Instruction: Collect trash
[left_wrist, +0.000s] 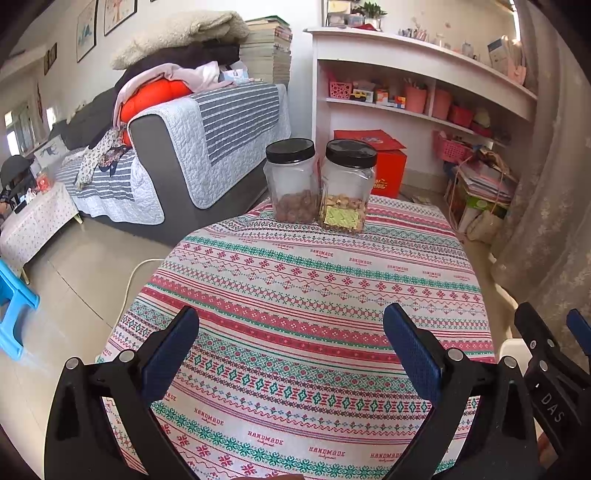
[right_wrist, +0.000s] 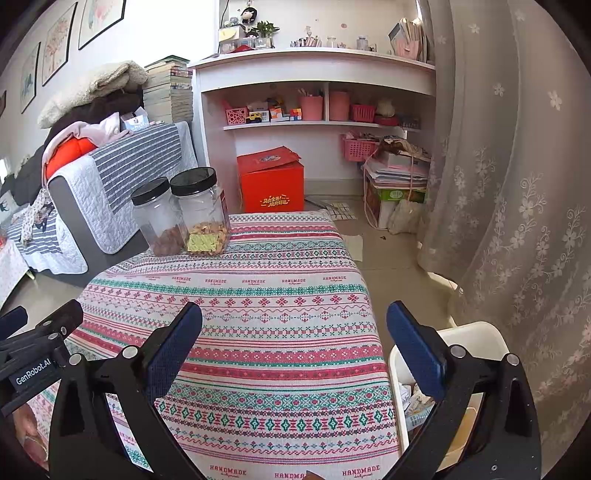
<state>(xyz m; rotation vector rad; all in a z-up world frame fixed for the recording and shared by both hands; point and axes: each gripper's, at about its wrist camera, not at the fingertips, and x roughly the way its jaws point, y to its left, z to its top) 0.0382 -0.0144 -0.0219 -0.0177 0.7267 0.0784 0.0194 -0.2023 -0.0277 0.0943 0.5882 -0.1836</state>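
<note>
Both tools are spread apart and hold nothing: my left tool (left_wrist: 291, 347) hangs over the patterned cloth of the surface (left_wrist: 332, 288), and my right tool (right_wrist: 295, 343) sits over the surface's right edge. Trash (right_wrist: 415, 400), crumpled paper and wrappers, lies in the white bin (right_wrist: 476, 336) just beside the surface, under my right tool's right finger. Two black-lidded jars stand touching at the far corner, one with brown nuts (left_wrist: 293, 181), one with pale snacks (left_wrist: 347, 186).

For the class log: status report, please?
Both hand-held grippers open, empty. White plastic bin beside table holds trash. Patterned tablecloth bears only two black-lidded jars.
</note>
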